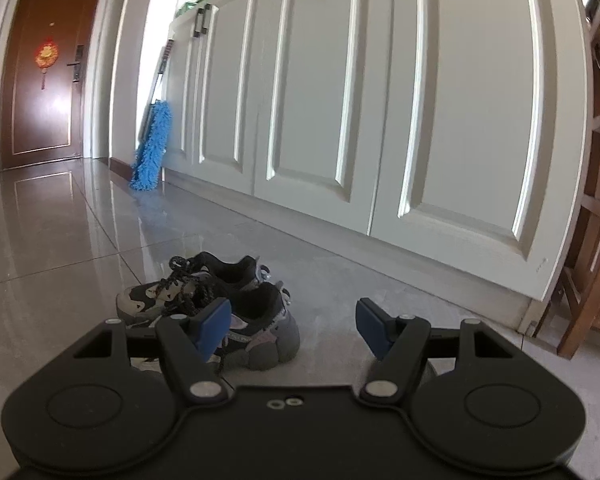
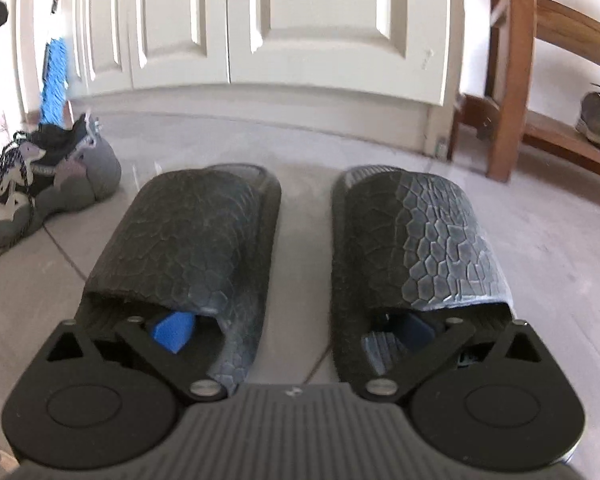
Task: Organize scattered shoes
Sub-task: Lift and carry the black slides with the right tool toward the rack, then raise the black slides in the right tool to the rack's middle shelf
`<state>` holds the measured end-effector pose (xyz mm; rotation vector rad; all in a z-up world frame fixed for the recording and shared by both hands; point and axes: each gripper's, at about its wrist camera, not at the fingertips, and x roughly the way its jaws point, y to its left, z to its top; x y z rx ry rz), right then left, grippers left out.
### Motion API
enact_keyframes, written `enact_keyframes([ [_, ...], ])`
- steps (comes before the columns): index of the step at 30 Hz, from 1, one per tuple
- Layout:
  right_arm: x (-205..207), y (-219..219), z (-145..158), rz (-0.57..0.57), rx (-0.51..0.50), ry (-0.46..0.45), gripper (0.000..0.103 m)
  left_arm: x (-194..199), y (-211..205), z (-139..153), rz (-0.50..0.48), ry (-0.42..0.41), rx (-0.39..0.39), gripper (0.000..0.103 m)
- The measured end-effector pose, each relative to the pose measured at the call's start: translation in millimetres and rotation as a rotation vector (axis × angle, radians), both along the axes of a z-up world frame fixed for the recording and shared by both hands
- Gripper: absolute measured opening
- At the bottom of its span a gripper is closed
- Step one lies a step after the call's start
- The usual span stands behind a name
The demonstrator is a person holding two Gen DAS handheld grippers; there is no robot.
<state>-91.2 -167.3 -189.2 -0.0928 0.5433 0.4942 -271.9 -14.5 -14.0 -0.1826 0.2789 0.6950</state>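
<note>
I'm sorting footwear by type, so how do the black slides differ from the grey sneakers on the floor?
The black slides are open-backed, laceless, with a scale-like textured strap; the grey sneakers are closed, chunky-soled, with dark laces. The slides sit parallel with a gap between them, toes toward the white cabinet; the sneakers huddle together. One finger of the open right tongs reaches into each slide; nothing reaches into the sneakers. Both pairs rest on the tiled floor.
</note>
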Motion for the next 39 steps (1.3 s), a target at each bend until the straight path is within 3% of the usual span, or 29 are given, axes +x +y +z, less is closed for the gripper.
enact_keyframes([
  [1, 9.0, -2.1, 2.6, 0.018, 0.016, 0.005, 0.063, 1.5, -0.9, 0.2, -0.006, 0.003, 0.004, 0.069],
  [3, 28.0, -6.9, 9.3, 0.045, 0.049, 0.022, 0.056, 4.9, -2.1, 0.0, -0.014, 0.003, 0.004, 0.069],
  [5, 40.0, -12.3, 13.6, 0.040, 0.084, 0.033, 0.039, 9.0, -4.2, -0.5, -0.026, 0.004, 0.004, 0.069],
  [7, 49.7, -17.9, 17.4, 0.022, 0.109, 0.028, 0.035, 12.7, -8.0, -0.8, -0.040, 0.007, 0.009, 0.069],
  [14, 61.0, -34.9, 39.6, 0.031, 0.134, -0.059, 0.034, 30.1, -25.4, -1.1, -0.105, 0.001, 0.013, 0.069],
  [25, 61.5, -64.9, 21.1, -0.011, 0.137, -0.014, 0.032, 50.7, -51.0, -6.9, -0.176, -0.008, 0.014, 0.069],
  [30, 60.6, -69.0, 3.4, -0.033, 0.165, -0.007, 0.045, 51.4, -59.0, -7.6, -0.205, 0.005, 0.044, 0.069],
  [35, 64.9, -64.3, 0.1, -0.010, 0.189, -0.011, 0.070, 51.7, -58.1, -11.5, -0.187, 0.024, 0.041, 0.069],
  [39, 74.5, -60.3, 0.1, 0.011, 0.178, -0.016, 0.074, 53.6, -57.3, -15.6, -0.184, 0.042, 0.033, 0.069],
])
